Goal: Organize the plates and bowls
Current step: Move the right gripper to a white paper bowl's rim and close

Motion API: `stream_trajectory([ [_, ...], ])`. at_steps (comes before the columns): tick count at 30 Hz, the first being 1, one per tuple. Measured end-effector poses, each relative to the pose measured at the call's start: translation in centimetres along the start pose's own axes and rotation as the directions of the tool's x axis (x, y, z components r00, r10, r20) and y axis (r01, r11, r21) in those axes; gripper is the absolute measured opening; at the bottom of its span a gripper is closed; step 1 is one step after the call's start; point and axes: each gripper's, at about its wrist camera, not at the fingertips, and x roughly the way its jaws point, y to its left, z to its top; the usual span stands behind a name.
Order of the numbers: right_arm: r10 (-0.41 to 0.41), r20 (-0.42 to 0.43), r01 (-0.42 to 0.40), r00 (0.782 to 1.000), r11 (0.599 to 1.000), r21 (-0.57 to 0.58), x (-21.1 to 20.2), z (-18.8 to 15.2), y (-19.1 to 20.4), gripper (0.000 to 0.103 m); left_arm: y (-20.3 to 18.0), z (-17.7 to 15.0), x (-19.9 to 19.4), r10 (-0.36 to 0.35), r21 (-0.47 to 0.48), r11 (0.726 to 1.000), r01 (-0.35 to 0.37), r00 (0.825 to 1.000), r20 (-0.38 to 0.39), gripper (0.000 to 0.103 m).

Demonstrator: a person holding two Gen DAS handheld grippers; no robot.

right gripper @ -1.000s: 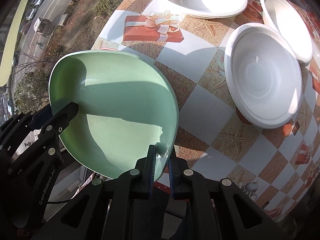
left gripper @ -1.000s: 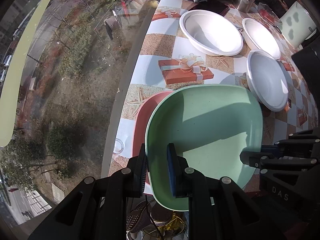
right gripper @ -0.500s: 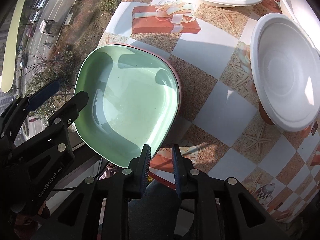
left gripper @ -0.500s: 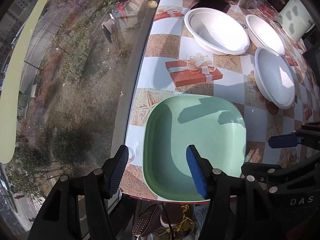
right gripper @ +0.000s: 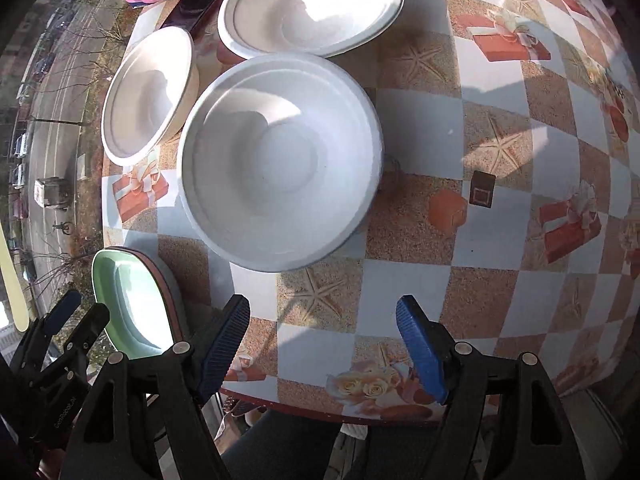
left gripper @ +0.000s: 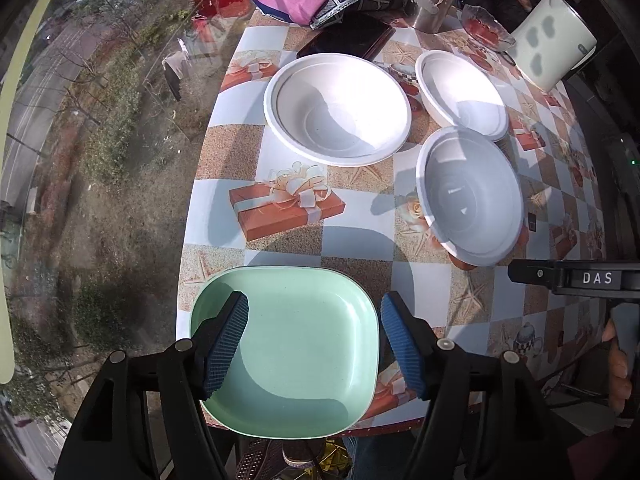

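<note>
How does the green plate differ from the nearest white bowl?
The green plate is shallow and squarish; the nearest white bowl is deep and round. The plate sits stacked on a reddish plate at the table's edge; the bowl sits further in. Both are empty and upright.

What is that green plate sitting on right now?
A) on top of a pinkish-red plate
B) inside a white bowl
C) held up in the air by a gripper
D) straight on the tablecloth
A: in the right wrist view a pinkish-red rim shows under the green plate; both grippers are open.
</note>
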Motion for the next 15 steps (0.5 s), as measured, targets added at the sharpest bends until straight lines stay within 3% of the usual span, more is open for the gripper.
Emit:
stream_trajectory([
  [7,-0.008,0.011,0.007,1.000,1.000,0.011,0.0,1.2,-1.4,0.077,-2.4,4.3,2.0,-0.050,-0.026,0.998,0.049,0.998,-0.040,0.074],
  [15,0.011,0.040,-0.011,0.999,1.000,-0.003,-0.6,3.8,-1.1,0.077,-3.3,6.2,3.6,-0.057,-0.070,0.996,0.051,0.995,-0.086,0.074],
])
